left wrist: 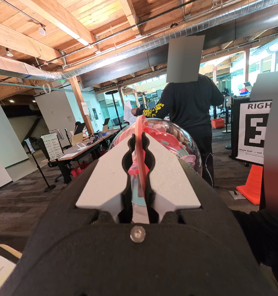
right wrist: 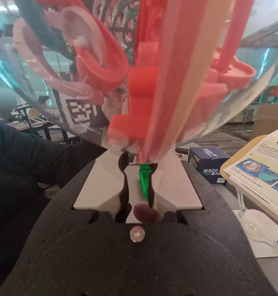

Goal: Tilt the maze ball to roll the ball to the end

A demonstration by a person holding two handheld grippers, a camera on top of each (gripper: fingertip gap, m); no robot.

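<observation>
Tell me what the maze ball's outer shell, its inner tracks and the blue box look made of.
Maze ball shell: clear, glossy hard plastic, by its see-through look and reflections. Inner tracks: opaque red and pink moulded plastic, smooth and slightly shiny. Blue box: probably printed cardboard, by its matte faces and folded edges.

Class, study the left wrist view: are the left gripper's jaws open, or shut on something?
Shut on the maze ball. The left gripper has both fingertips pressed against the ball's pink rim band, with the clear sphere just beyond them.
</observation>
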